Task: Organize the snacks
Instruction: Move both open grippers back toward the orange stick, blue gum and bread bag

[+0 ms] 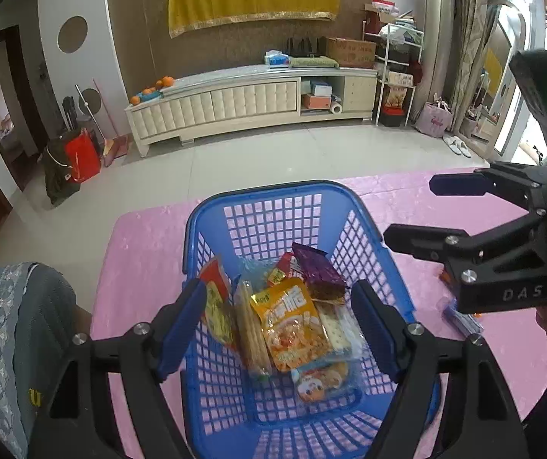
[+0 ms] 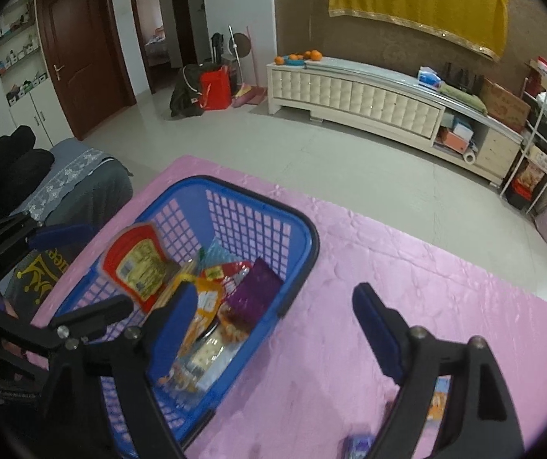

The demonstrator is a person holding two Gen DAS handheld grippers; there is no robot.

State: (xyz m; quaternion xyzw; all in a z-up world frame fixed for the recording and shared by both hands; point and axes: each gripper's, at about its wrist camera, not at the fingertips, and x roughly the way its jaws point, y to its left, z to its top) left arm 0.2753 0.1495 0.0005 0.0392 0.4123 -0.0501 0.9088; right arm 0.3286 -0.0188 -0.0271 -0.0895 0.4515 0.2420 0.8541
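Observation:
A blue plastic basket [image 1: 262,191] stands on a pink table cover [image 1: 139,252] and holds several snack packets: an orange pouch [image 1: 292,325], a purple packet [image 1: 317,267], a red-and-yellow packet [image 1: 216,298] and cracker packs. My left gripper [image 1: 279,329] is open and empty, just above the basket. My right gripper [image 2: 269,329] is open and empty, over the basket's [image 2: 304,229] right rim; it also shows in the left wrist view [image 1: 407,210]. A small blue packet [image 2: 357,445] and an orange-blue packet [image 2: 438,401] lie on the cover under the right gripper.
A grey chair with a lace cloth [image 1: 9,325] stands left of the table. A white TV cabinet [image 1: 254,103] with oranges stands across the tiled floor. A red bag [image 1: 82,157] and a shelf rack [image 1: 396,72] stand by the walls.

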